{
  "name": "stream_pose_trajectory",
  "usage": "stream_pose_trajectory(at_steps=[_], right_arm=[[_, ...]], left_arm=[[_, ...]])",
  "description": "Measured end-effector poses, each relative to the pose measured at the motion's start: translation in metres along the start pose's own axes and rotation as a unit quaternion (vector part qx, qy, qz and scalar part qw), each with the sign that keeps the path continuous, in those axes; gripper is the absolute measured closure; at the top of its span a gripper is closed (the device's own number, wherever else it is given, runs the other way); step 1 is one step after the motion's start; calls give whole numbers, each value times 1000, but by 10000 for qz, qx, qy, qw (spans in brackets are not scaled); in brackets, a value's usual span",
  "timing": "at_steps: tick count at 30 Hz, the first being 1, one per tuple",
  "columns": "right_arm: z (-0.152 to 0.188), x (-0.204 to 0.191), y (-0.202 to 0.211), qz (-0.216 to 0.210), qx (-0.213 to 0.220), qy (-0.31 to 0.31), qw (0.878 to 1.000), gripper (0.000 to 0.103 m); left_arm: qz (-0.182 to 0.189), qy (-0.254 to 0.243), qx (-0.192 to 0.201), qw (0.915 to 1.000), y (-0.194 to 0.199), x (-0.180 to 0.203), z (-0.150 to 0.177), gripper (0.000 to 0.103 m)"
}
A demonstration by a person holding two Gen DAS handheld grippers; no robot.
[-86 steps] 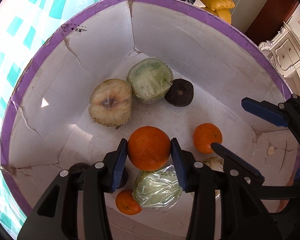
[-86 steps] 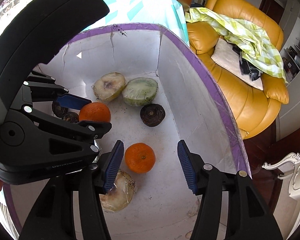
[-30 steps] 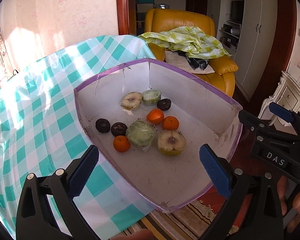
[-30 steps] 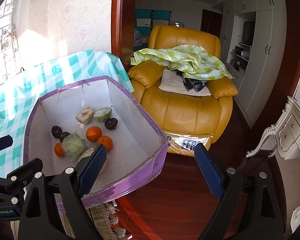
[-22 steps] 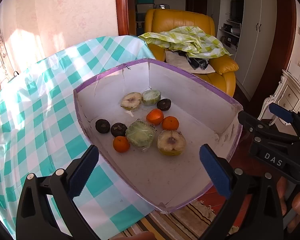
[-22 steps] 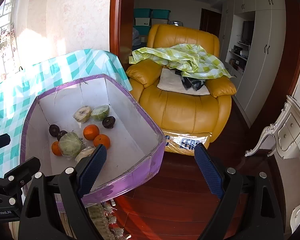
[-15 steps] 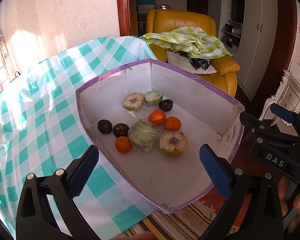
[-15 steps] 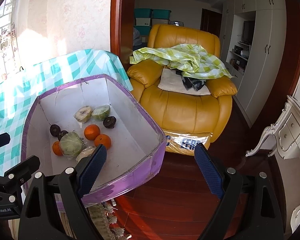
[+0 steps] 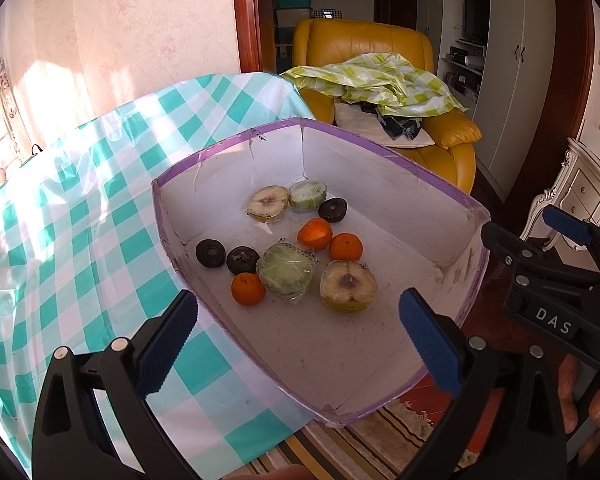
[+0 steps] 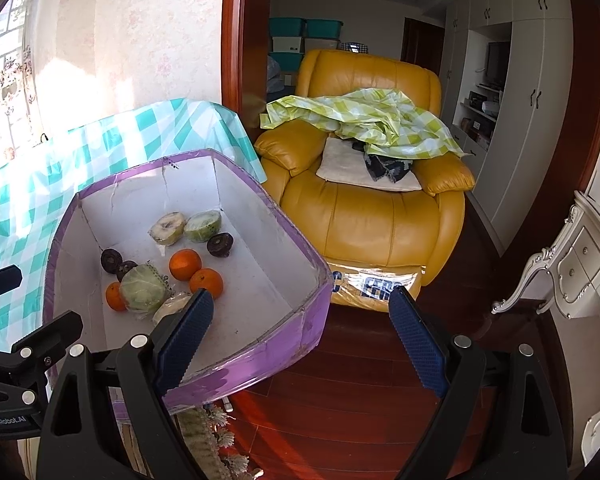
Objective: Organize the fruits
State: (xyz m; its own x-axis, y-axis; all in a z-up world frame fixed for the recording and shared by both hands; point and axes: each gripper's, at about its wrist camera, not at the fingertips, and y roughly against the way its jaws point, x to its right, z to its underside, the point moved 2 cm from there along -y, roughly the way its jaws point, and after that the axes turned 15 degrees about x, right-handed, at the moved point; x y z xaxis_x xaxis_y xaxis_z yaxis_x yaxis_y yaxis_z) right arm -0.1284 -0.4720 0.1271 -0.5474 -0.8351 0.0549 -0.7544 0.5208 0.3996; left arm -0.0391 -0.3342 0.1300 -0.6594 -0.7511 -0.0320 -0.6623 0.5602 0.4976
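Observation:
A white box with a purple rim (image 9: 384,151) (image 10: 260,348) sits on the checked tablecloth and overhangs the table's corner. Inside lie three oranges (image 9: 315,233) (image 10: 185,265), wrapped green fruit (image 9: 286,269) (image 10: 142,289), cut pale fruit halves (image 9: 348,286) (image 10: 167,228) and dark round fruits (image 9: 210,253) (image 10: 220,244). My left gripper (image 9: 298,340) hangs open above the box's near end, holding nothing. My right gripper (image 10: 300,334) is open too, off the box's right corner over the floor. In the left wrist view the right gripper (image 9: 556,276) appears at the right edge.
A yellow leather armchair (image 10: 374,216) with a green checked cloth (image 10: 364,120) stands just beyond the box. A white carved cabinet (image 10: 580,272) is at the right. Red wooden floor (image 10: 340,400) and a striped rug (image 9: 364,436) lie below the table edge. The teal checked tablecloth (image 9: 72,208) spreads left.
Both grippers were down in the box, the left shut on an orange; now both are pulled far back, open and empty. In the last second the views have barely shifted.

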Motion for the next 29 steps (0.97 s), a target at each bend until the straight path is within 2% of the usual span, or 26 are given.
stream_pose_trajectory(at_steps=[19,24,27,29], right_arm=[[1,-1,-1,-32,-36,4,10000,16],[1,-1,0,-50,-9,-53,10000,16],[-4,-8,8,-176,133,-14,9998,16],[-11,-17,19,-349,294,36,9990,16]], left_arm=[[-39,88,38,9999,-7,-3,1,2],[101,200,29,9997,-8,-1,-3,2],[86,374,175,9991,5,-14,-8,2],[-53,491,338,9982,21,-32,-10,2]])
